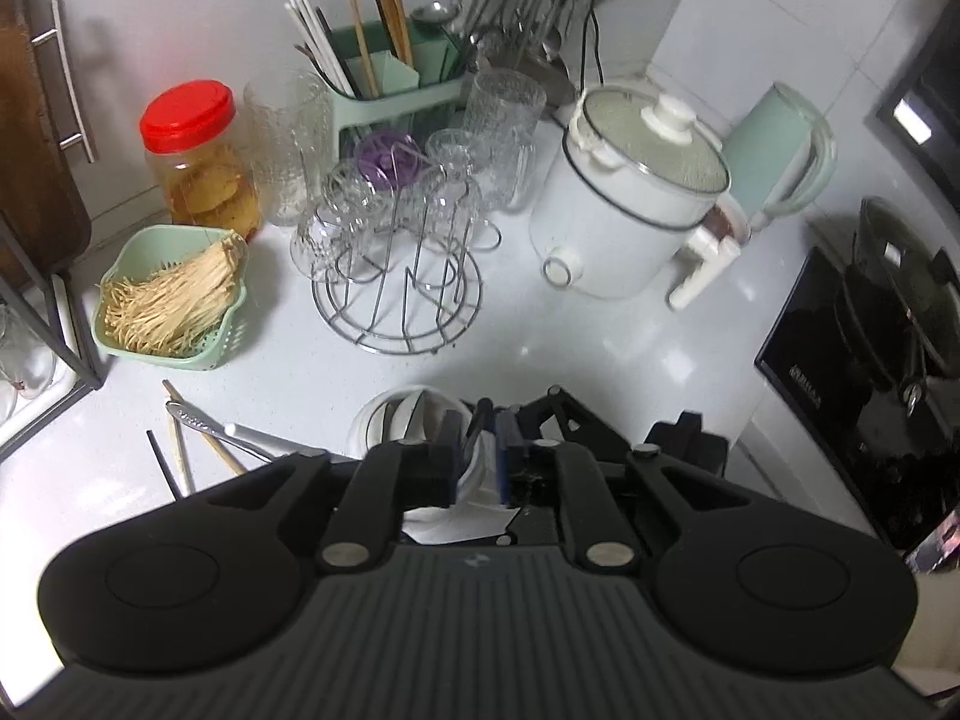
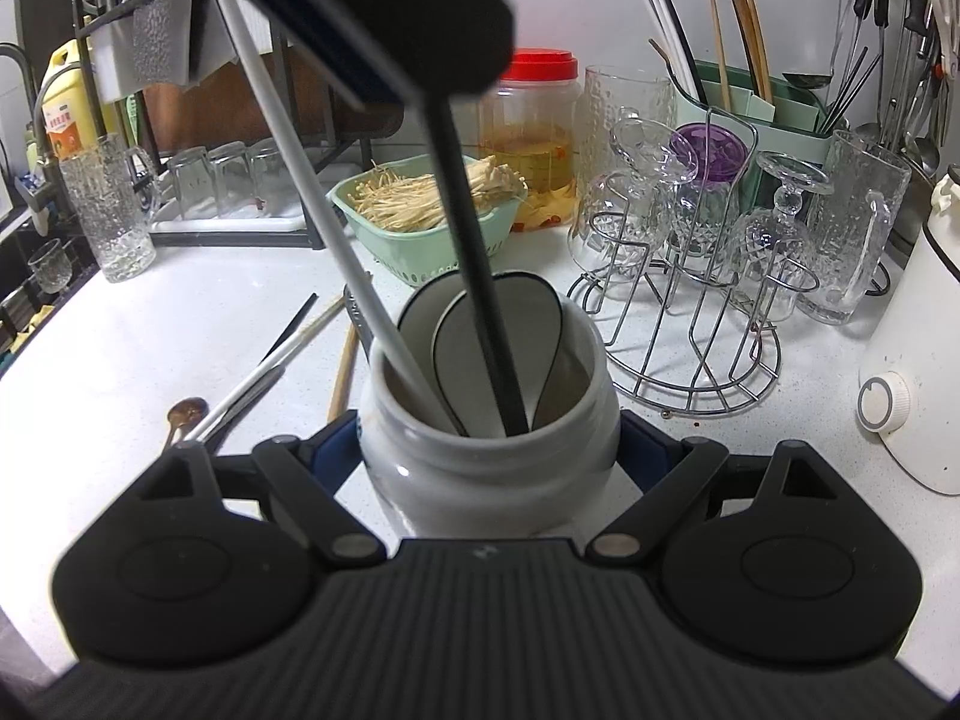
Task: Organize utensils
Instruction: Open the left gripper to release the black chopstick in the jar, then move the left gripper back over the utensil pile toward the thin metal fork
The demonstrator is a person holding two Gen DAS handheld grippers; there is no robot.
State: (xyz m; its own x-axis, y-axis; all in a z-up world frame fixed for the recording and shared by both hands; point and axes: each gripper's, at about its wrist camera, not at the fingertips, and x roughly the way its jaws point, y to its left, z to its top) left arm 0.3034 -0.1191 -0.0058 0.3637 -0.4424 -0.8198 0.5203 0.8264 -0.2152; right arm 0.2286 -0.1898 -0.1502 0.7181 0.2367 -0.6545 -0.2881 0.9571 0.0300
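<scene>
My right gripper (image 2: 489, 450) is shut on a white ceramic jar (image 2: 480, 480), with a blue pad pressed on each side. In the jar stand white spoons (image 2: 474, 348), a black chopstick (image 2: 474, 276) and a white chopstick (image 2: 336, 228). Both chopsticks lean up to the left gripper, whose finger (image 2: 420, 12) fills the top of the right wrist view. In the left wrist view my left gripper (image 1: 479, 462) hangs over the jar (image 1: 384, 420). Its jaws stand slightly apart around the black chopstick's thin top and do not press on it. Loose utensils (image 1: 198, 432) lie on the counter to the left.
A green utensil caddy (image 1: 384, 78) with chopsticks stands at the back. In front of it are a wire rack of glasses (image 1: 396, 276), a green basket of mushrooms (image 1: 174, 300) and a red-lidded jar (image 1: 198, 156). A white cooker (image 1: 630, 198) and a black hob (image 1: 858, 372) are on the right.
</scene>
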